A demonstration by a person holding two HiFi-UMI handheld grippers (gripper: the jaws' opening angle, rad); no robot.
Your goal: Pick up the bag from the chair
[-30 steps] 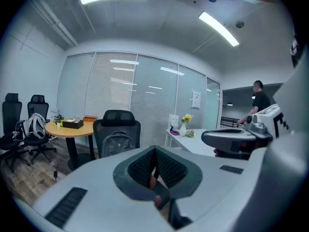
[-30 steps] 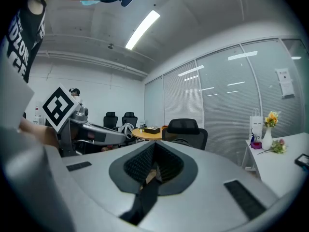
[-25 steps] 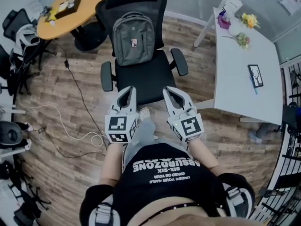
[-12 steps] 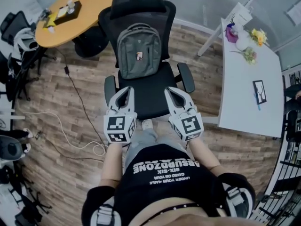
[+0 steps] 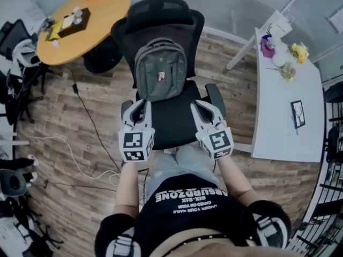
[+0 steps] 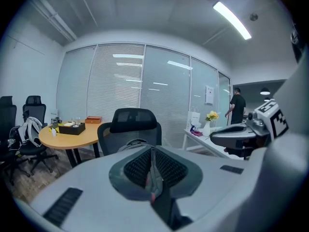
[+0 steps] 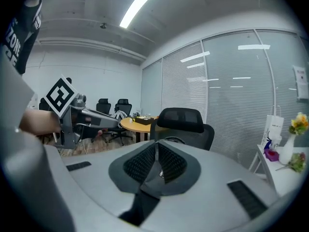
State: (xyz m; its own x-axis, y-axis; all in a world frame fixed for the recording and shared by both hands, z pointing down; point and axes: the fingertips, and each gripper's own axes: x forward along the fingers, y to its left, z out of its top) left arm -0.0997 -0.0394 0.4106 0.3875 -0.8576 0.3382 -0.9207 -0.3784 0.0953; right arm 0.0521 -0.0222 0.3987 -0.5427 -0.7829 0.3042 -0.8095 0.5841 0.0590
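A grey backpack stands upright on the seat of a black office chair, leaning on its backrest. My left gripper hovers over the seat's front left, shut with nothing in it. My right gripper hovers over the front right, also shut and empty. Both stop short of the bag. In the left gripper view the pads meet in a line, and the bag's top peeks above them before the chair back. The right gripper view shows shut pads below the chair's headrest.
A round orange table with a black tray stands at the far left. A white table with flowers and a frame runs along the right. Cables lie on the wood floor, with other chairs at left. A person stands far back.
The person has stepped nearer the chair. Both grippers have moved forward from before the seat to over its front edge. Both stay shut.
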